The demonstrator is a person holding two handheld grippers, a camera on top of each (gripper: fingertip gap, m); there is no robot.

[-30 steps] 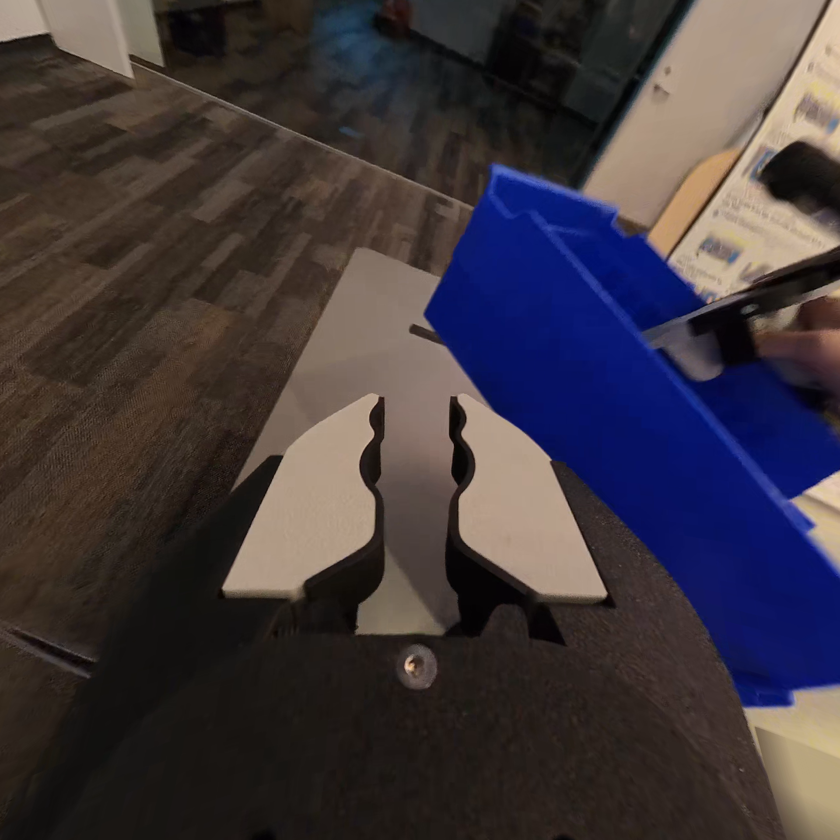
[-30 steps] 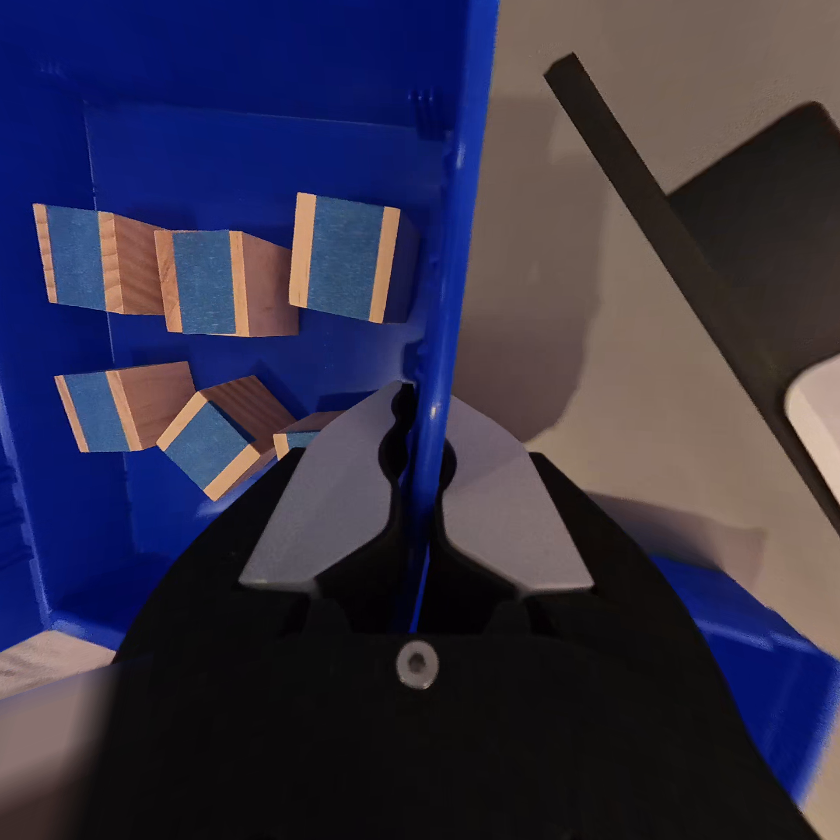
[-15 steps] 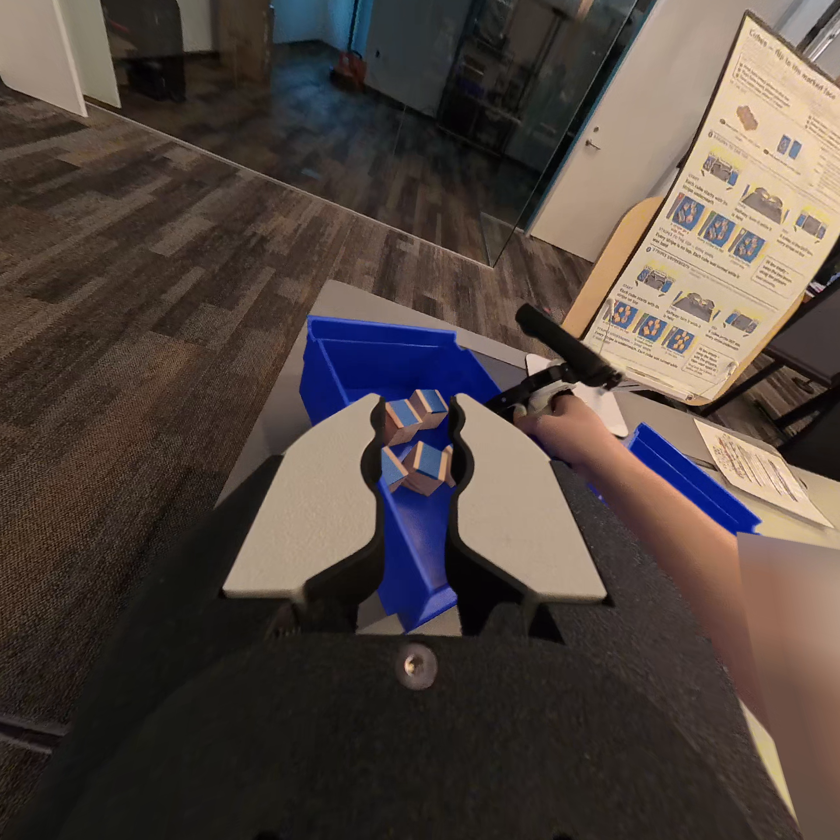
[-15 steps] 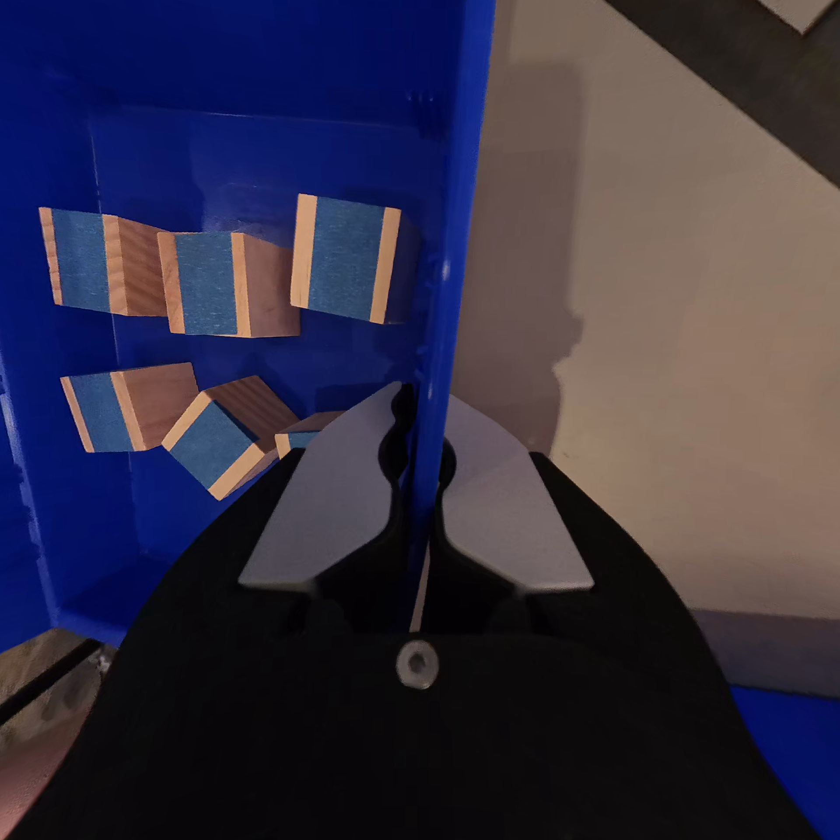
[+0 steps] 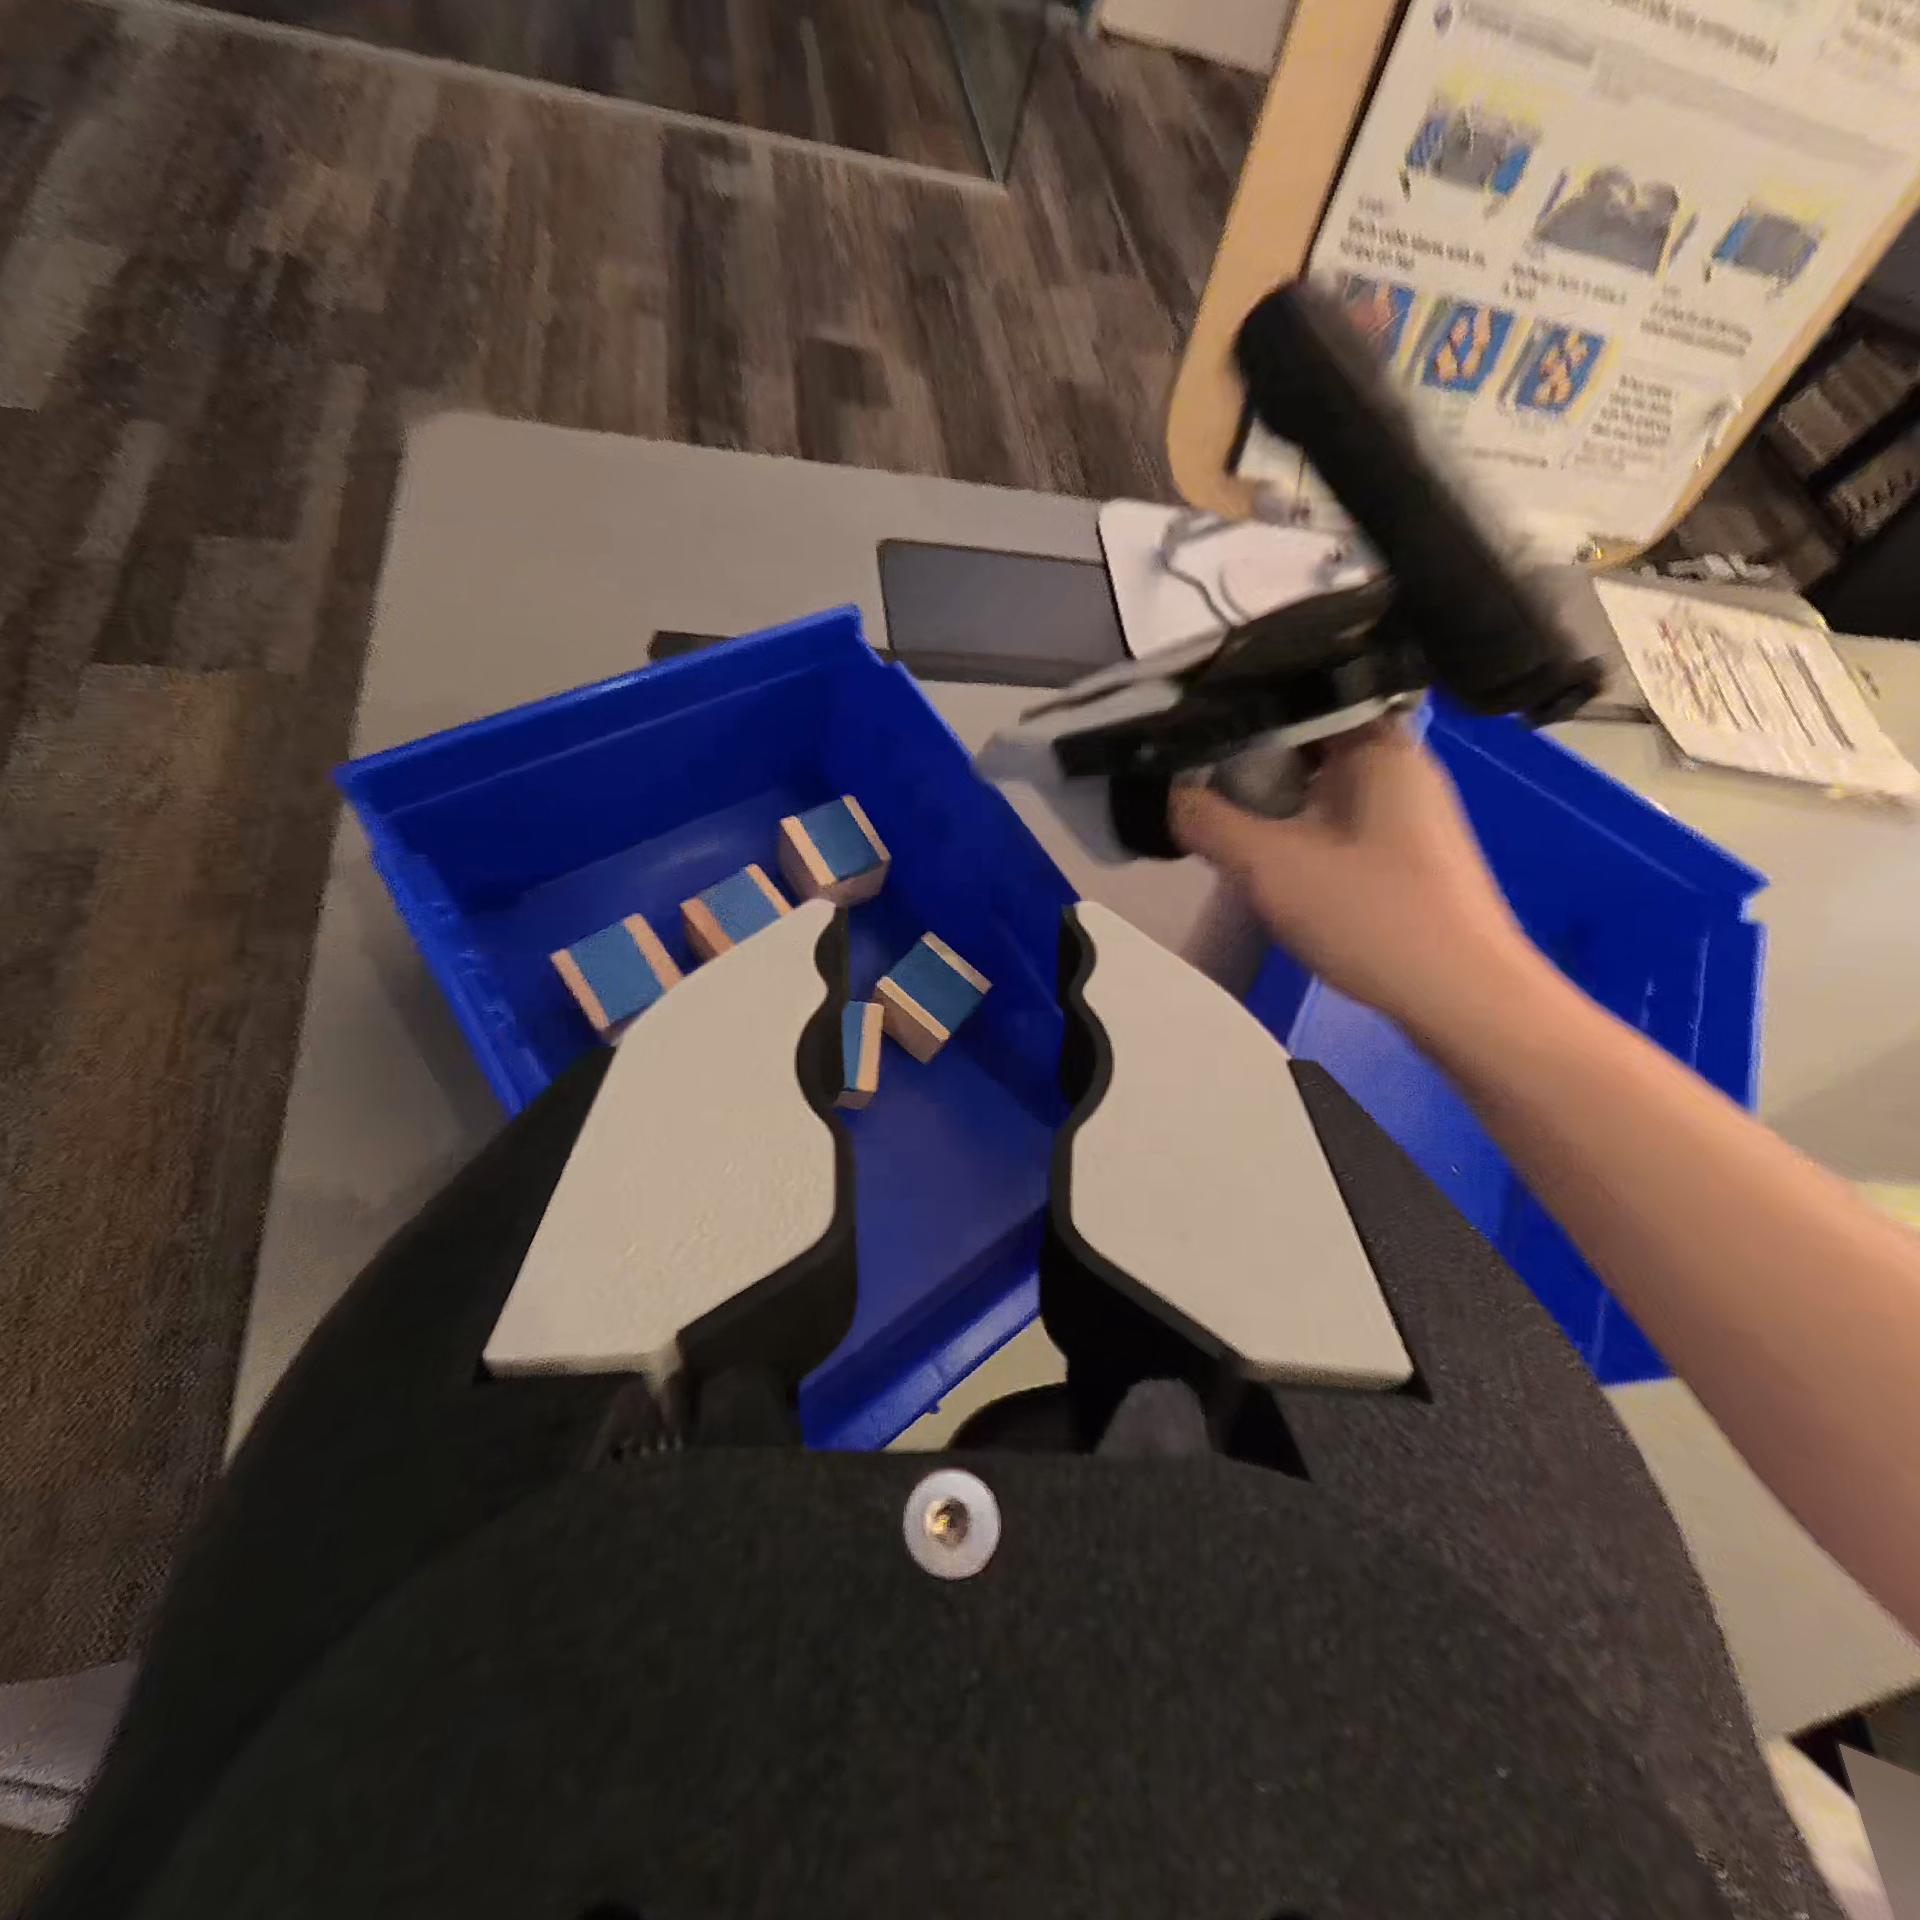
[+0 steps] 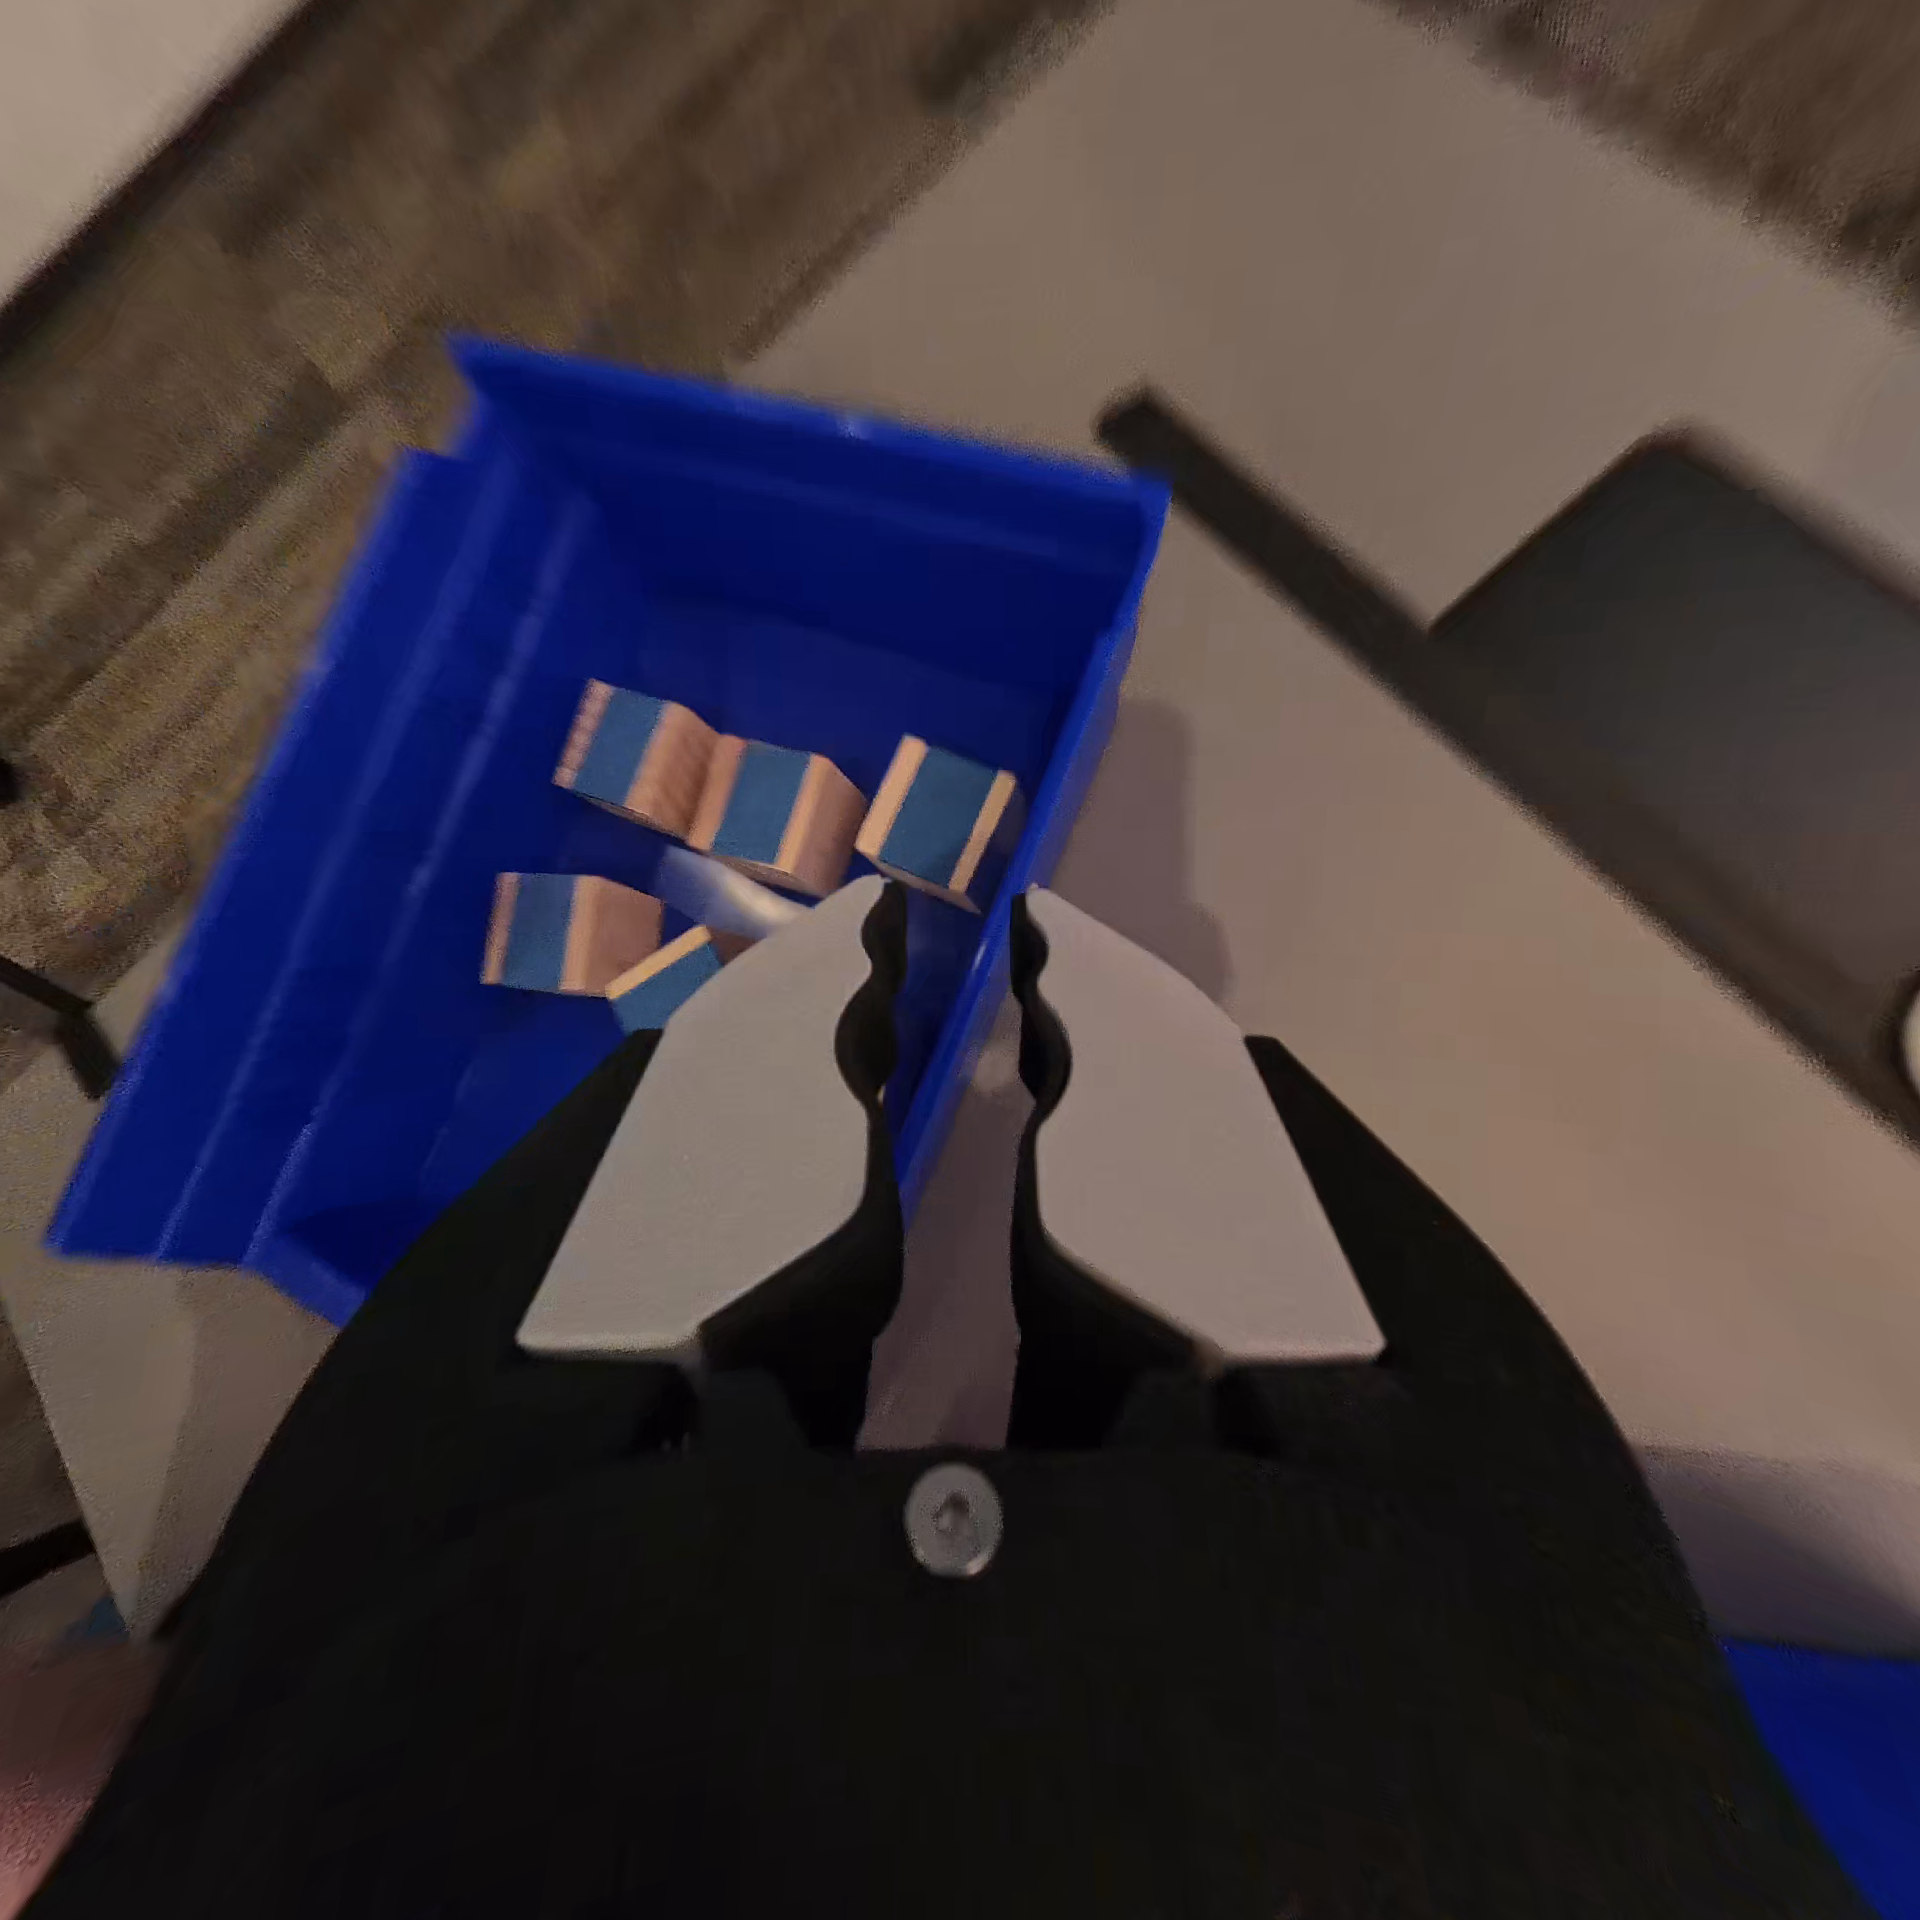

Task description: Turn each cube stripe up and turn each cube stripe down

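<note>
- The wooden cubes [image 5: 831, 857] are small pale blocks, each with a broad blue stripe facing up, lying loose on the floor of the blue bin [image 5: 582, 748] on the grey table [image 5: 582, 520].
- The left gripper [image 5: 945, 925] hovers over them, jaws apart, empty.
- The right gripper [image 6: 951, 894] is parted and empty above the bin's side wall.

both wrist cameras close above, angled down, sharing blue bin [image 5: 665, 717]

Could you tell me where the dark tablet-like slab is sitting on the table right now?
In the left wrist view the dark slab lies flat on the grey table, just beyond the far right corner of the blue bin holding the cubes.
</note>
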